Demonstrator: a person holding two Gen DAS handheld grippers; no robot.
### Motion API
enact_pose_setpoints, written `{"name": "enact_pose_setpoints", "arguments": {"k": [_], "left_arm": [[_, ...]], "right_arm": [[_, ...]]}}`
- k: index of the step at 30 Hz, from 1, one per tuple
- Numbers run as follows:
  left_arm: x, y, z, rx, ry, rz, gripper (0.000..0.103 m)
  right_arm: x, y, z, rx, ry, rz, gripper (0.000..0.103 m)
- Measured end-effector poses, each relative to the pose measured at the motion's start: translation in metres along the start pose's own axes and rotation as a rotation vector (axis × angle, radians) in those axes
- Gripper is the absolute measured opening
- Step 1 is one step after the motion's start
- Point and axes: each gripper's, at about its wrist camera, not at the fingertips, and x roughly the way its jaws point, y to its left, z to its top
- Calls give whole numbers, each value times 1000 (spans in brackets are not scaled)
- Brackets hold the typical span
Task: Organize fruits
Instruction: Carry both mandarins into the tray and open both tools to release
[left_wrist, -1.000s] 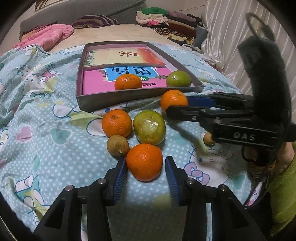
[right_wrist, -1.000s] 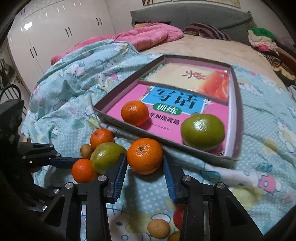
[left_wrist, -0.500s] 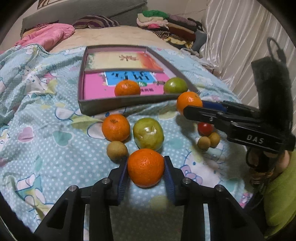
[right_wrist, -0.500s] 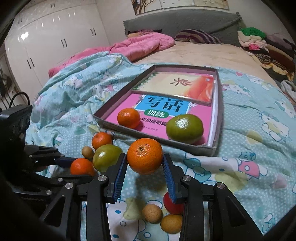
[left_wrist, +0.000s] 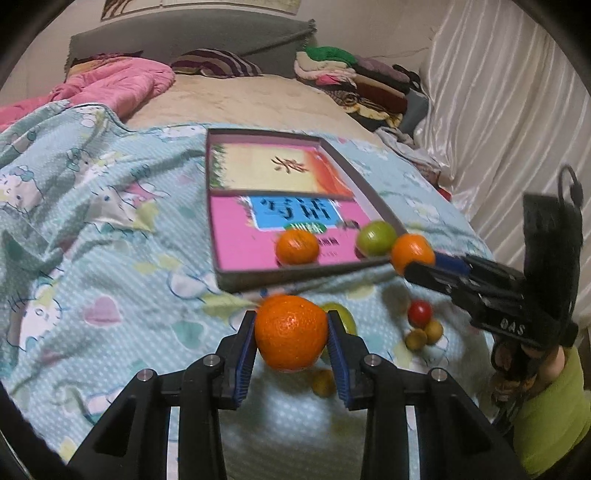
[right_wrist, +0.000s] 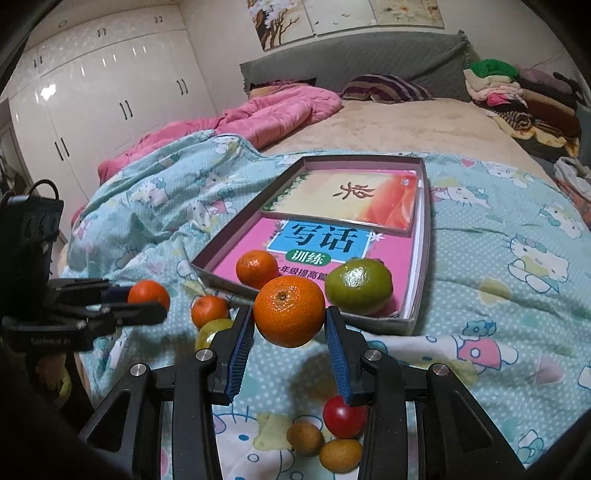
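Note:
In the left wrist view my left gripper (left_wrist: 291, 325) is shut on a large orange (left_wrist: 291, 334), held above the blue patterned blanket. My right gripper (right_wrist: 289, 314) is shut on another orange (right_wrist: 290, 312), held just in front of the shallow box tray (right_wrist: 424, 236). The tray (left_wrist: 258, 278) holds a pink book, a small orange (left_wrist: 297, 246) and a green citrus (left_wrist: 376, 238). From the left wrist view the right gripper (left_wrist: 417, 260) and its orange (left_wrist: 412, 251) hang at the tray's near right corner.
Loose on the blanket lie an orange (right_wrist: 208, 310), a green fruit (right_wrist: 212, 330), a red tomato (right_wrist: 343, 417) and small brown fruits (right_wrist: 304, 437). A pink quilt (right_wrist: 258, 122) and folded clothes (right_wrist: 517, 88) lie farther back. A curtain (left_wrist: 498, 110) hangs on the right.
My left gripper closed on the orange and lifted it off the blanket. My right gripper rose with its orange and drew back slightly from the tray.

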Motion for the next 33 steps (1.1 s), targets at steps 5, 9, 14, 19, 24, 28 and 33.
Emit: {"name": "enact_pose_setpoints", "arguments": {"k": [5, 9, 14, 19, 24, 28, 33], "left_arm": [[-1, 11, 17, -26, -19, 23, 37], [0, 14, 30, -33, -35, 28, 37], [4, 15, 41, -31, -41, 29, 37], [11, 15, 46, -28, -34, 33, 37], [23, 19, 53, -31, -16, 38, 37], [34, 22, 57, -34, 2, 49, 37], [47, 24, 62, -26, 21, 58, 37]], "right_arm": [[-4, -2, 5, 6, -25, -7, 40], [-8, -5, 8, 11, -41, -14, 40], [-13, -9, 11, 22, -61, -21, 40], [-18, -12, 16, 27, -87, -34, 40], [-15, -15, 24, 30, -91, -49, 40], [-8, -18, 29, 37, -82, -54, 40], [1, -18, 39, 18, -64, -52, 40]]}}
